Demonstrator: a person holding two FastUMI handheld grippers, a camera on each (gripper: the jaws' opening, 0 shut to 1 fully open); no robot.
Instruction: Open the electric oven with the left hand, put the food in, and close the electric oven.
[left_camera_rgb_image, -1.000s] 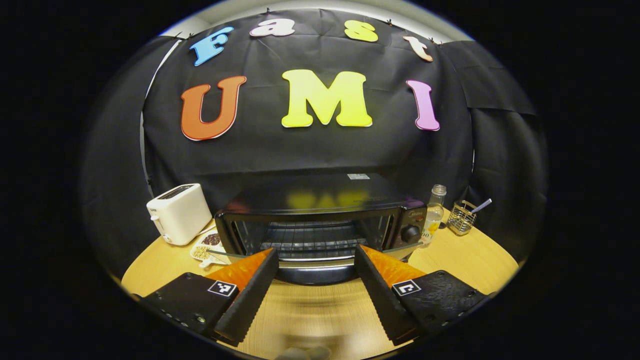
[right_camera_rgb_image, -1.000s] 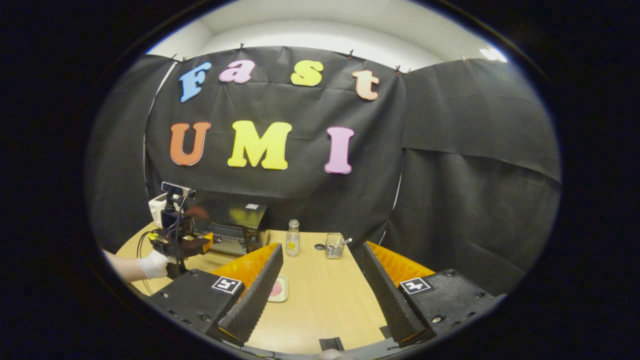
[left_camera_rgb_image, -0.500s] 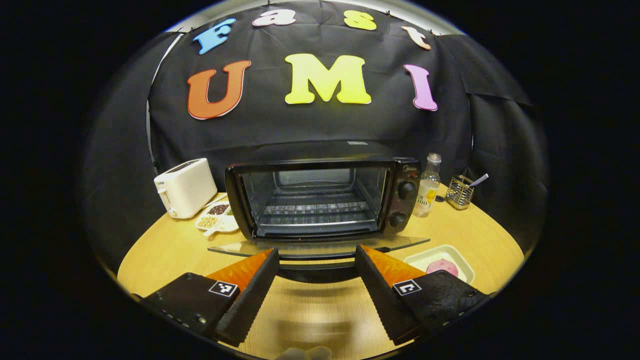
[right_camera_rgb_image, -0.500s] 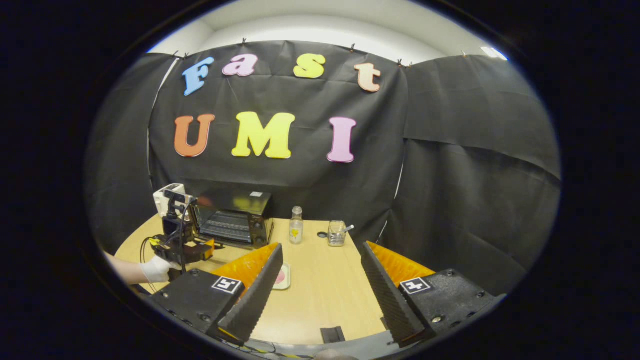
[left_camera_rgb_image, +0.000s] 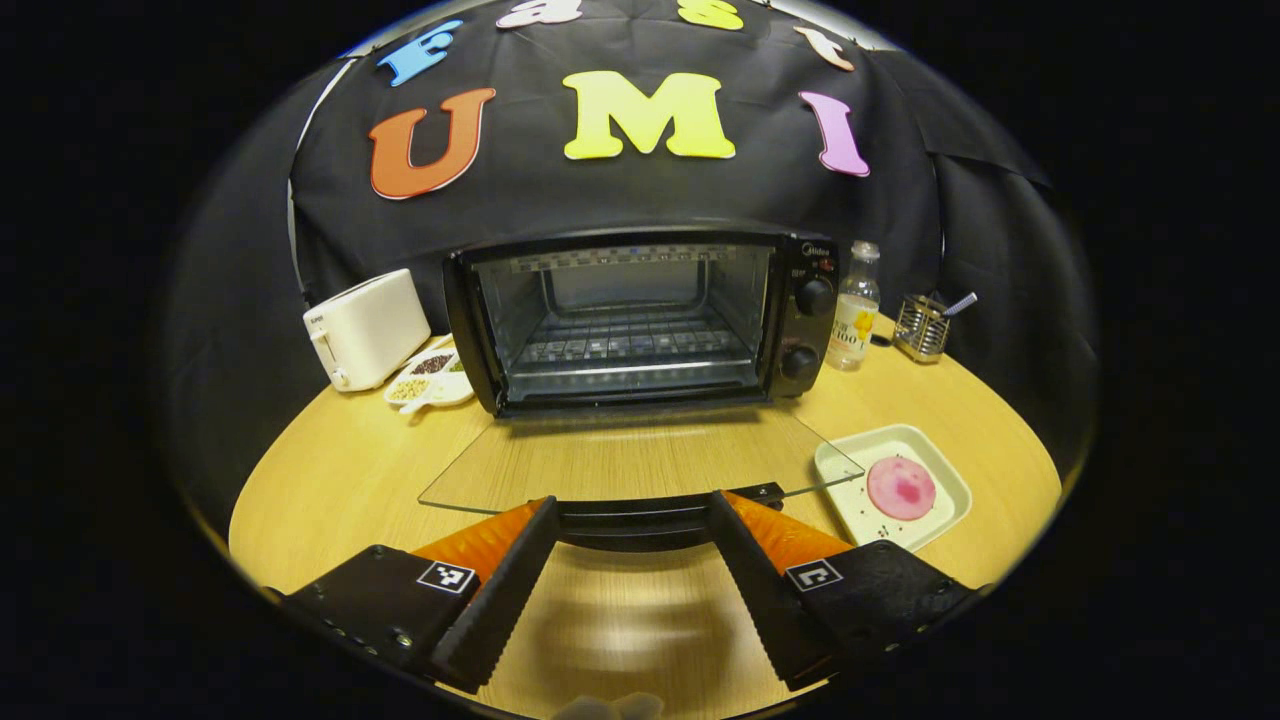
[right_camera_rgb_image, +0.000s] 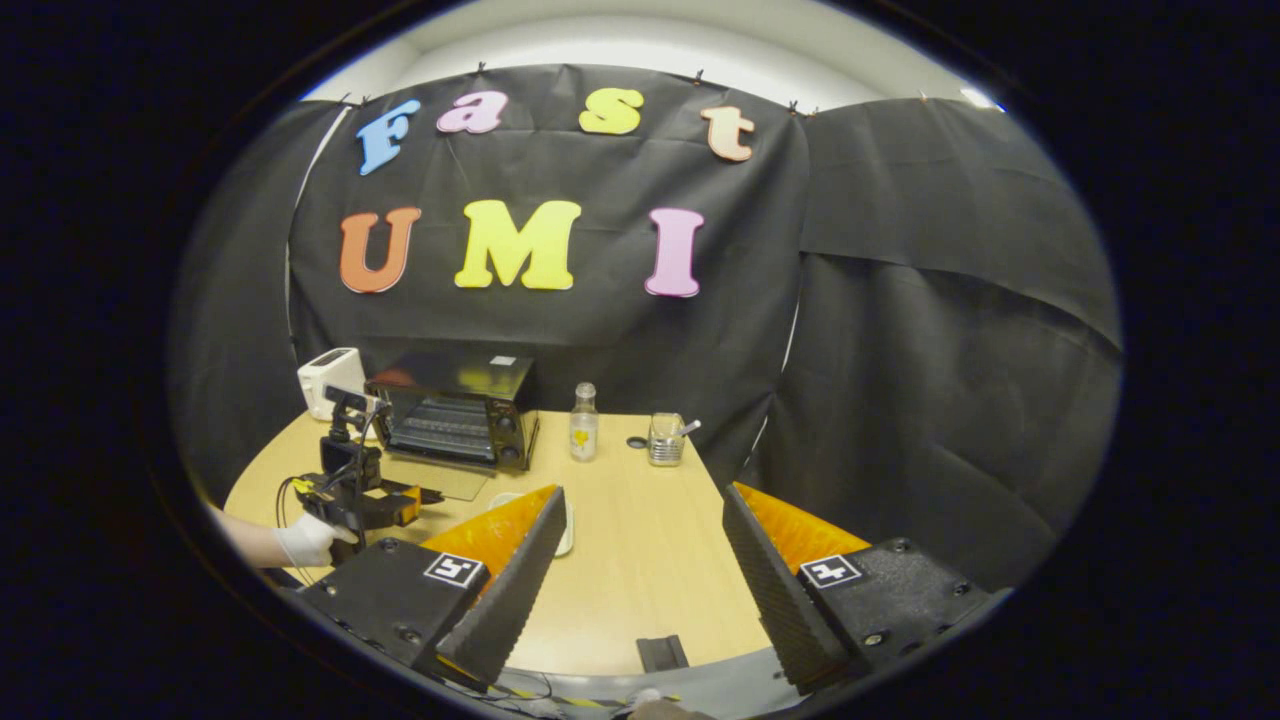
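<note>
Black cloth is backing the desk (left_camera_rgb_image: 330, 480). Since a second ago the oven (left_camera_rgb_image: 640, 320) door (left_camera_rgb_image: 640, 465) is lying flat, left hand-held gripper (left_camera_rgb_image: 632, 545) apart around its handle; right hand-held gripper (right_camera_rgb_image: 640, 590) idling apart. Food (left_camera_rgb_image: 901, 487) is waiting beside it.

The left gripper view sits low over the tabletop's (left_camera_rgb_image: 330, 480) near edge, facing straight into the open electric oven (left_camera_rgb_image: 640, 315) at close range — its lowered glass door (left_camera_rgb_image: 640, 465) reaches almost to the lens. The right gripper view looks from farther back and to the right, higher, across the tabletop (right_camera_rgb_image: 640, 560) toward the booth's wall. Both views share the electric oven (right_camera_rgb_image: 455, 410) and the tabletop — the right gripper view also takes in the left claw (right_camera_rgb_image: 405, 500).
</note>
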